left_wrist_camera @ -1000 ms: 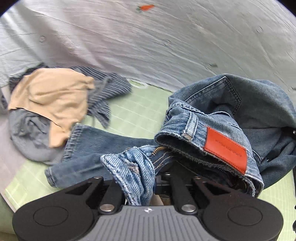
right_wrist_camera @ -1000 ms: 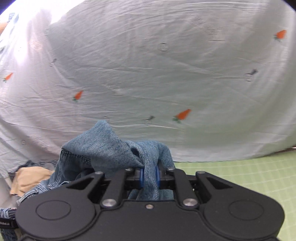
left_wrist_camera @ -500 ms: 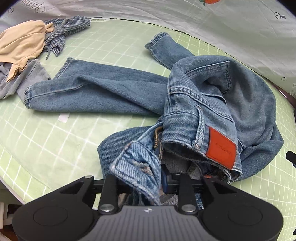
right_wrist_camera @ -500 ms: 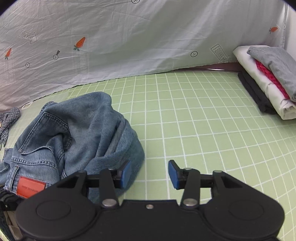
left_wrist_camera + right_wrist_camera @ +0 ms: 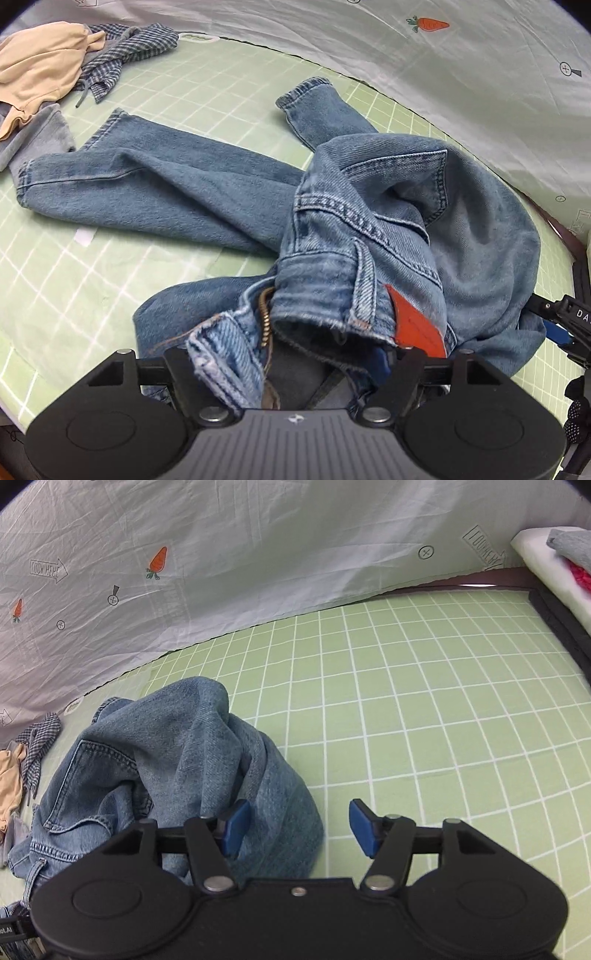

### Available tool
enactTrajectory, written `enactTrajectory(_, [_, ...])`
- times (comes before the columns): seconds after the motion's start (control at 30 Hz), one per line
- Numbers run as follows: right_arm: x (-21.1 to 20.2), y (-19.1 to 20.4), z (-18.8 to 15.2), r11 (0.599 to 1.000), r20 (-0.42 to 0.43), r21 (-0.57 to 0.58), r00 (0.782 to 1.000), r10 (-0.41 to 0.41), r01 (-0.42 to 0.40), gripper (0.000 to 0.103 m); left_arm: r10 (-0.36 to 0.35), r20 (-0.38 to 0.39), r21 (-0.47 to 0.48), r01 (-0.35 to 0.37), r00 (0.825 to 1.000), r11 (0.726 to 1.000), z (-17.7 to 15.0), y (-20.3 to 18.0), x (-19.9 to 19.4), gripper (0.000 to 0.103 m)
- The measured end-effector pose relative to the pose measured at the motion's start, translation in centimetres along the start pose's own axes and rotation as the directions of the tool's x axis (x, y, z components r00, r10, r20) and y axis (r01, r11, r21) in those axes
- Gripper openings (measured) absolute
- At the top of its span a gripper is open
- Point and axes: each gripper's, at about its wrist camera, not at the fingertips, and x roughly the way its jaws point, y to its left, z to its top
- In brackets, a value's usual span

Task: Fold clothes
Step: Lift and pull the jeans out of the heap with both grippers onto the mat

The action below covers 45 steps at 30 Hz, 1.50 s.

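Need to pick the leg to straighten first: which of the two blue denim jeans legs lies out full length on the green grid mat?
The near leg, stretched toward the beige garment; the far leg shows only its cuff end.

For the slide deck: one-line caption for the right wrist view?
Right tongs open over the green grid mat, beside the crumpled jeans.

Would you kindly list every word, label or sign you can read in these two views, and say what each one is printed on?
"LOOK HERE" inside an arrow: printed on the white sheet behind the mat, at its left.
A second boxed print at the sheet's right: turned, probably the same words.
"DA": white letters on the right gripper, cut off at the picture's edge.
Red patch on the jeans: embossed, unreadable.
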Motion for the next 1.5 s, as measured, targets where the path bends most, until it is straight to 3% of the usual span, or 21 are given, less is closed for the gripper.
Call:
enactTrajectory(0.13, [3.7,0.4,1.7,0.999,-0.083,-0.035,0.996,0.035,-0.038,0.061,-0.005,-0.001,-0.025,0.005,1.000,1.000,2.7,-1.1,2.0,0.075])
enactTrajectory(0.2, [4.9,0.5,2.5,0.996,-0.102,-0.045,0.992,0.075,-0.080,0.047,-0.004,0.002,-0.029,0.005,1.000,1.000,4.3,-1.8,2.9,0.075])
enactTrajectory(0.27, [5.6,0.8,3.1,0.993,-0.095,-0.060,0.991,0.092,-0.098,0.040,-0.010,0.005,0.010,0.010,1.000,1.000,6.1,-3.0,4.1,0.075])
enactTrajectory(0.3, [5.9,0.8,3.5,0.992,-0.081,-0.066,0.992,0.097,-0.103,0.037,-0.012,0.006,0.029,0.012,1.000,1.000,6.9,-3.6,4.7,0.075])
enactTrajectory(0.37, [6.3,0.1,4.2,0.994,-0.041,-0.041,0.994,0.097,-0.099,0.020,-0.029,0.020,0.073,0.028,0.999,0.997,8.9,-5.5,6.1,0.075])
enactTrajectory(0.53, [6.1,-3.0,6.4,0.998,0.073,0.057,0.997,0.036,-0.040,0.011,-0.075,0.052,0.182,0.064,0.996,0.981,14.0,-10.2,9.6,0.072])
enactTrajectory(0.63, [5.1,-4.7,6.6,0.995,0.120,0.073,0.990,-0.074,0.065,0.010,-0.087,0.052,0.263,0.070,0.995,0.962,16.9,-14.0,12.1,0.068])
enactTrajectory(0.73, [3.5,-6.8,5.8,0.976,0.155,0.107,0.967,-0.203,0.187,0.010,-0.148,0.026,0.319,0.132,0.989,0.939,18.0,-17.3,13.1,0.057])
enactTrajectory(0.8, [1.8,-8.5,4.8,0.948,0.168,0.164,0.939,-0.300,0.274,0.010,-0.171,0.027,0.353,0.150,0.985,0.923,17.7,-19.1,12.7,0.044])
enactTrajectory(0.87, [-0.3,-10.2,4.1,0.906,0.157,0.227,0.904,-0.397,0.358,0.010,-0.194,0.014,0.375,0.175,0.981,0.910,16.7,-20.2,12.2,0.024])
enactTrajectory(0.9, [-1.1,-11.0,3.6,0.883,0.141,0.254,0.888,-0.438,0.396,0.010,-0.214,-0.007,0.371,0.202,0.977,0.907,16.1,-20.3,12.1,0.021])
enactTrajectory(1.03, [-3.9,-14.2,0.3,0.818,0.050,0.298,0.848,-0.527,0.491,0.010,-0.225,-0.035,0.354,0.223,0.974,0.908,12.9,-19.5,11.0,0.014])
enactTrajectory(1.23, [-5.9,-12.6,-4.1,0.811,0.032,0.178,0.820,-0.571,0.557,0.010,-0.189,0.047,0.266,0.171,0.981,0.949,11.1,-15.0,5.2,0.011])
enactTrajectory(1.37, [-6.7,-13.1,-5.2,0.813,0.020,0.209,0.829,-0.558,0.543,0.010,-0.090,0.152,0.153,0.067,0.984,0.986,12.5,-9.8,-0.1,0.007])
enactTrajectory(1.5, [-7.2,-13.5,-5.6,0.828,0.023,0.249,0.852,-0.523,0.502,0.012,0.026,0.164,-0.047,-0.018,0.986,0.999,11.0,-2.5,-2.0,0.007])
